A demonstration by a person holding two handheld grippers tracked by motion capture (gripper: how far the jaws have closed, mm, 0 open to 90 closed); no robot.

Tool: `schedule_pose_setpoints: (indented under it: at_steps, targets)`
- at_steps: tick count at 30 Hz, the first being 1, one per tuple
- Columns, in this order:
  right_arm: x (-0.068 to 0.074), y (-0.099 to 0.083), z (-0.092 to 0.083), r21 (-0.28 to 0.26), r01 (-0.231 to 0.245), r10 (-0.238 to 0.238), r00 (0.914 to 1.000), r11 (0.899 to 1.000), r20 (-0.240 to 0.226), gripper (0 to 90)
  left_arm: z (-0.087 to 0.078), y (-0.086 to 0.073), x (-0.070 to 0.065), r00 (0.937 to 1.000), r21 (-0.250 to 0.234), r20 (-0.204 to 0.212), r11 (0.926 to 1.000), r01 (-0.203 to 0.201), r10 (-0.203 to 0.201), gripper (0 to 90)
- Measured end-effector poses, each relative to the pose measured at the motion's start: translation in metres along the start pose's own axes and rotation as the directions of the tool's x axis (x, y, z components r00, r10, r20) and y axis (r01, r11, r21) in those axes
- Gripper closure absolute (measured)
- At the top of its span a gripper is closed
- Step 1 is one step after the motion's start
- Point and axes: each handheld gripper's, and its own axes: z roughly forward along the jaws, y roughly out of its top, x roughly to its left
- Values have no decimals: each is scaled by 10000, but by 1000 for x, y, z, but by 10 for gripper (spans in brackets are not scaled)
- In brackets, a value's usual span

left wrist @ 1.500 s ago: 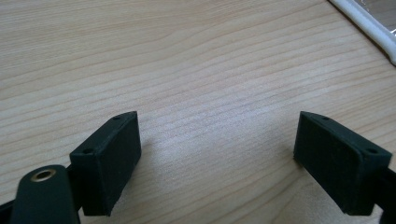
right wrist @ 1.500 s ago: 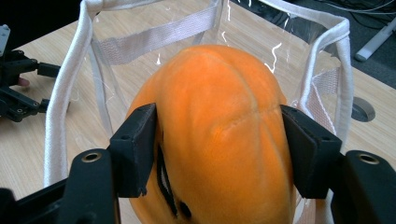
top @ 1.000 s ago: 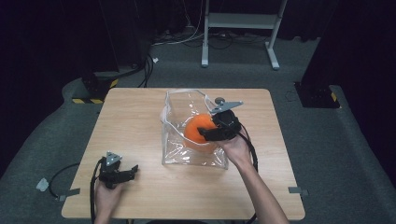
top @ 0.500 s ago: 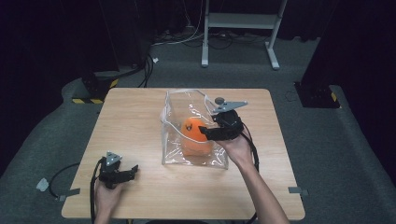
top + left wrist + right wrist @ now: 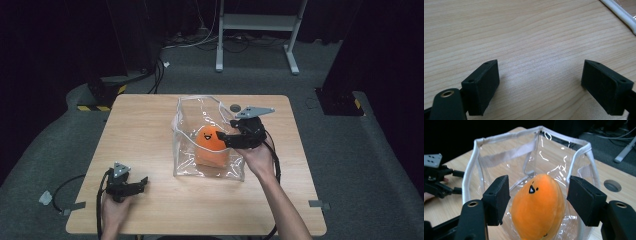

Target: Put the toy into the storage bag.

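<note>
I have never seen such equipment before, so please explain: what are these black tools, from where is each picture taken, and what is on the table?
A person holds a hand-held gripper in each hand; there is no robot arm. The high view looks down from above the wooden table. Each other picture comes from a camera riding on one gripper.

The left gripper rests near the table's front edge, its fingers wide apart over bare wood, holding nothing.

The right gripper reaches into a clear plastic bag with white trim. An orange plush toy with a small face sits inside. The fingers stand open on either side of it, not squeezing it.

Black tongs (image 5: pixel 226 138), grey three-cornered plates, black trailing cables.
</note>
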Motion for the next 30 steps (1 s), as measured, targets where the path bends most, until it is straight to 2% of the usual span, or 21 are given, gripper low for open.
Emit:
schedule_pose_setpoints:
  at_steps: [14, 23, 30]
  targets:
    - [-5, 5, -14, -627, -190, 193, 9998, 9979, 33, 330, 0, 0, 0, 10000, 1, 3, 10000, 3, -3, 150]
    - [-9, 5, -19, -803, -289, 288, 9996, 9963, -24, 334, 0, 0, 0, 10000, -1, 3, 10000, 3, -3, 150]
    - [-9, 8, -22, -837, -181, 181, 9998, 9963, -7, 335, 0, 0, 0, 10000, 7, -2, 10000, -10, 10, 150]
